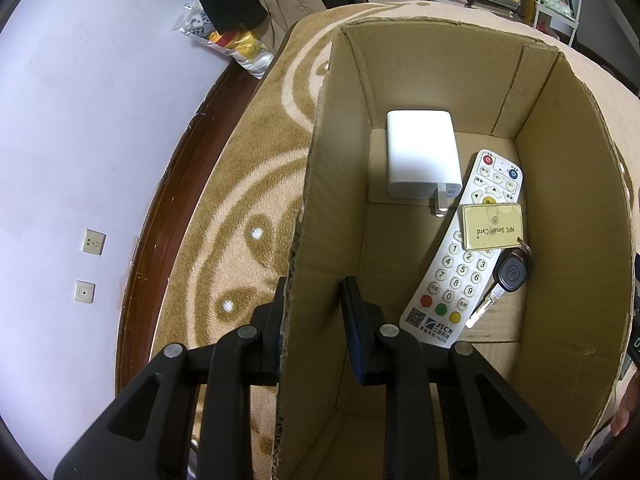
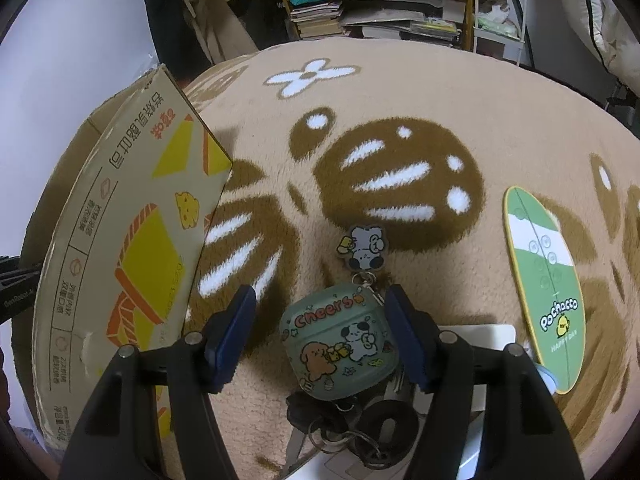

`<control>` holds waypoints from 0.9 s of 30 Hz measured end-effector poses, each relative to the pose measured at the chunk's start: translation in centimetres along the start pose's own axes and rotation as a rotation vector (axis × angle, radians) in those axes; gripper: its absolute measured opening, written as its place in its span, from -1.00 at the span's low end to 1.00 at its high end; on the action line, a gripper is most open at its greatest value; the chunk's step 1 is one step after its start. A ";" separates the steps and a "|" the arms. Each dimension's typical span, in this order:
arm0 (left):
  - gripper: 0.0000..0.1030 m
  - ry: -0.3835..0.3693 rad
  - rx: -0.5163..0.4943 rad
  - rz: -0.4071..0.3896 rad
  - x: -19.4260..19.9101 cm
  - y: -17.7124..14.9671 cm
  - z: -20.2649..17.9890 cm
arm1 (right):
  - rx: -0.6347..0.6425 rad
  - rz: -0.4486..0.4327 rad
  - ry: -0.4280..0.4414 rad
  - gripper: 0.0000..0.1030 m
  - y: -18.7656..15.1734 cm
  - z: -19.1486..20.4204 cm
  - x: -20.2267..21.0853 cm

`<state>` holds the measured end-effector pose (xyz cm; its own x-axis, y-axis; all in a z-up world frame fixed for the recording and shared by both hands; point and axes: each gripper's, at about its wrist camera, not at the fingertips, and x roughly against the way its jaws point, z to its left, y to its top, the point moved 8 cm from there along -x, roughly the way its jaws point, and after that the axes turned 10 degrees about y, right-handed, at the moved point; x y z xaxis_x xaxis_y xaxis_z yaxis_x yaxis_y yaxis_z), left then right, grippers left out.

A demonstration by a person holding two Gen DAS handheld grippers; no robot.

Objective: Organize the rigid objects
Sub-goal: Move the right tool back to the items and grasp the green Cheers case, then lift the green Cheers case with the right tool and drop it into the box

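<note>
An open cardboard box point(image 1: 568, 184) stands on a brown patterned rug. Inside it lie a white charger point(image 1: 420, 152), a white remote point(image 1: 452, 272), a yellow NFC tag point(image 1: 492, 226) and a black-headed key point(image 1: 512, 276). My left gripper point(image 1: 312, 292) straddles the box's left wall, one finger outside and one inside, with a gap showing on the inner side. My right gripper point(image 2: 320, 308) is open around a green "Cheers" earbud case point(image 2: 340, 344) lying on the rug. The right finger is beside the case and the left finger stands well apart. A cartoon charm point(image 2: 364, 250) hangs from the case, and a bunch of keys point(image 2: 320, 420) lies below it.
The printed outer side of the box point(image 2: 120, 240) rises at the left of the right wrist view. A green Pochacco card point(image 2: 548, 280) lies on the rug to the right, a white flat object point(image 2: 480, 336) under the gripper. Shelves of books point(image 2: 320, 20) stand behind.
</note>
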<state>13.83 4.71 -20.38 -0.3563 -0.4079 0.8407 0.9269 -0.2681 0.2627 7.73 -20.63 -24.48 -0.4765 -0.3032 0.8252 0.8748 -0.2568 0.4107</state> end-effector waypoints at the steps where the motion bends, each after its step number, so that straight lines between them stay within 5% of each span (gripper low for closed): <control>1: -0.54 0.000 0.000 0.000 0.0 0.0 0.0 | 0.001 0.000 -0.003 0.39 0.0 0.0 0.0; 13: -0.54 -0.003 0.002 0.003 0.0 -0.1 0.0 | -0.001 0.031 -0.012 0.40 -0.8 -0.3 -1.2; 17: -0.55 0.000 -0.001 0.002 0.1 -0.2 0.1 | 0.043 0.033 -0.073 0.20 -1.0 -0.1 -1.5; 27: -0.55 -0.005 0.002 0.006 0.1 -0.3 0.1 | 0.030 -0.059 -0.055 0.20 0.7 0.9 0.8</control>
<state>13.56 4.83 -20.28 -0.3501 -0.4053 0.8445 0.9292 -0.2643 0.2583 8.00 -20.25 -23.17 -0.5228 -0.2370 0.8188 0.8477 -0.2453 0.4703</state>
